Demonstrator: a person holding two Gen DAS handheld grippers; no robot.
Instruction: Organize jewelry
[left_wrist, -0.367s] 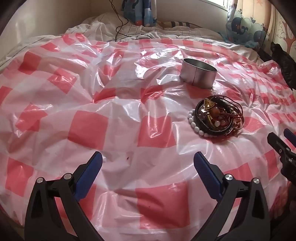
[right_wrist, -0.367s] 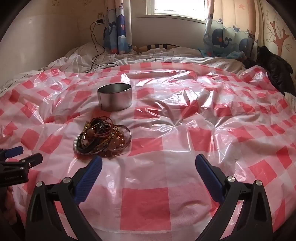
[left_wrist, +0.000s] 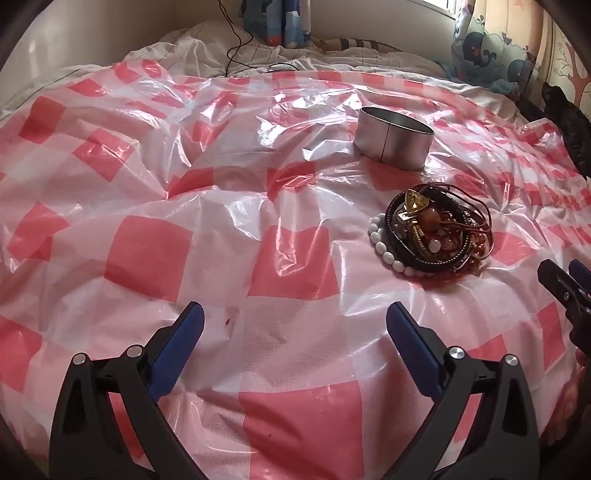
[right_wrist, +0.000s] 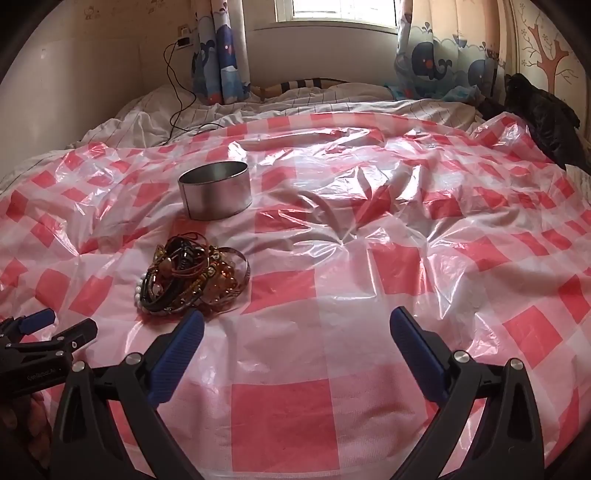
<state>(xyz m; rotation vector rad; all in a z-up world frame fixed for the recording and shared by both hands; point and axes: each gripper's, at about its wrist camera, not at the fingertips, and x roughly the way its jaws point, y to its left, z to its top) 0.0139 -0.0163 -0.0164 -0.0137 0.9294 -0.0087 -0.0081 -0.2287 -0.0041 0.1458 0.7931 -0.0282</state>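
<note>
A tangled pile of jewelry (left_wrist: 432, 230), with a white bead bracelet, black bangles, amber beads and a gold piece, lies on the red-and-white checked plastic sheet (left_wrist: 221, 240). It also shows in the right wrist view (right_wrist: 192, 282). A round metal tin (left_wrist: 393, 137) stands open and upright just behind the pile; in the right wrist view (right_wrist: 215, 195) its inside looks empty. My left gripper (left_wrist: 293, 325) is open and empty, left of and nearer than the pile. My right gripper (right_wrist: 295, 330) is open and empty, right of the pile.
The sheet (right_wrist: 406, 258) covers a soft, wrinkled bed. White bedding (right_wrist: 258, 107) and a black charger cable (right_wrist: 177, 103) lie behind it. A dark garment (right_wrist: 543, 118) sits at the far right. Curtains (right_wrist: 218, 51) and a wall are at the back.
Both grippers have edged slightly toward the jewelry pile. Nothing on the sheet has moved.
</note>
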